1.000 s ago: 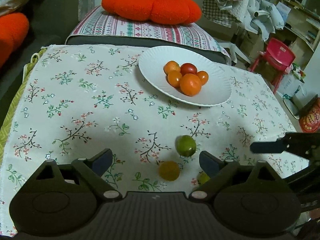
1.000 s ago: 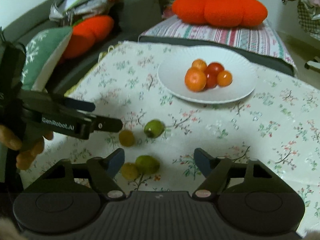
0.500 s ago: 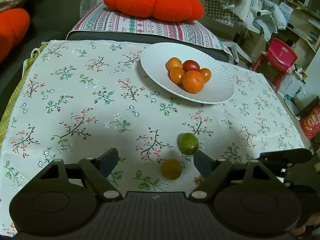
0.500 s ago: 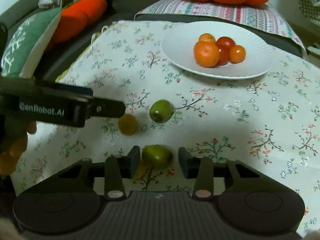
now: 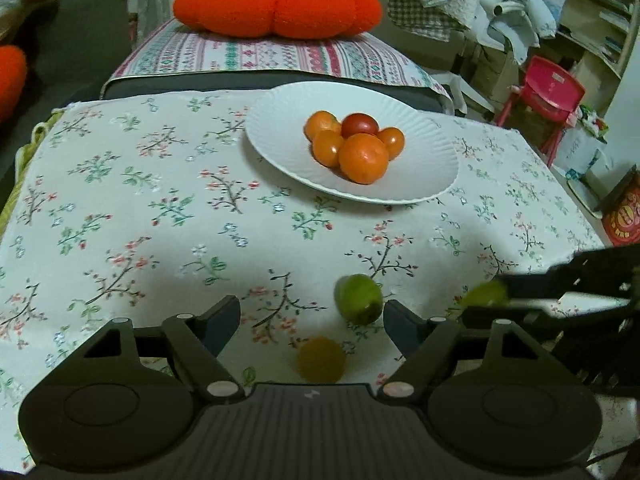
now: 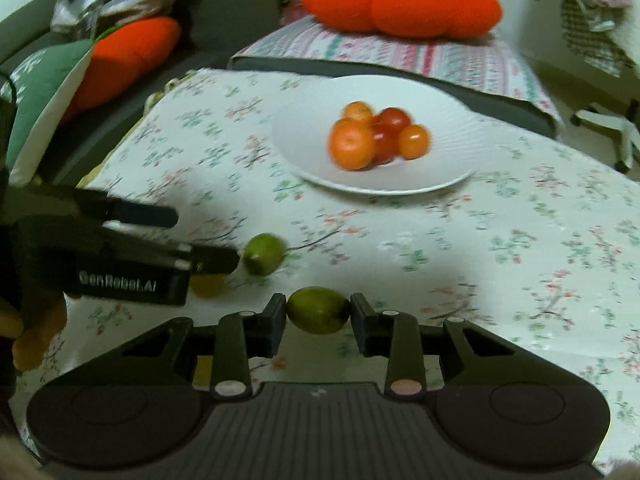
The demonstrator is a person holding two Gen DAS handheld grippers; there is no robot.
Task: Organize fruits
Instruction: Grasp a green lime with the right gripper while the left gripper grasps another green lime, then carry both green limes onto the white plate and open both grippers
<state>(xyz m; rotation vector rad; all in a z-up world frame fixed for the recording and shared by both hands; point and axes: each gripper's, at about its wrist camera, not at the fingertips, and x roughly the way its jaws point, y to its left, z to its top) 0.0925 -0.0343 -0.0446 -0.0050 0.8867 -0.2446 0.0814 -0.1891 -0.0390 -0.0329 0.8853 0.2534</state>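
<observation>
A white plate (image 5: 280,144) (image 6: 440,104) at the far middle of the flowered tablecloth holds several orange and red fruits (image 5: 362,156) (image 6: 352,146). My right gripper (image 6: 319,314) is shut on a green fruit (image 6: 318,310) and holds it above the cloth; this fruit also shows in the left wrist view (image 5: 484,294). My left gripper (image 5: 312,320) is open over a small yellow-orange fruit (image 5: 321,359), with another green fruit (image 5: 359,299) (image 6: 264,253) just ahead of its right finger.
A striped cushion (image 5: 260,56) with an orange pumpkin pillow (image 5: 276,2) lies behind the table. A green pillow (image 6: 36,96) and an orange pillow (image 6: 120,56) lie on the sofa at left. A red chair (image 5: 548,88) stands at right.
My right gripper has closed on a green fruit and lifted it off the cloth. My left gripper has moved forward toward the yellow-orange fruit and stays open.
</observation>
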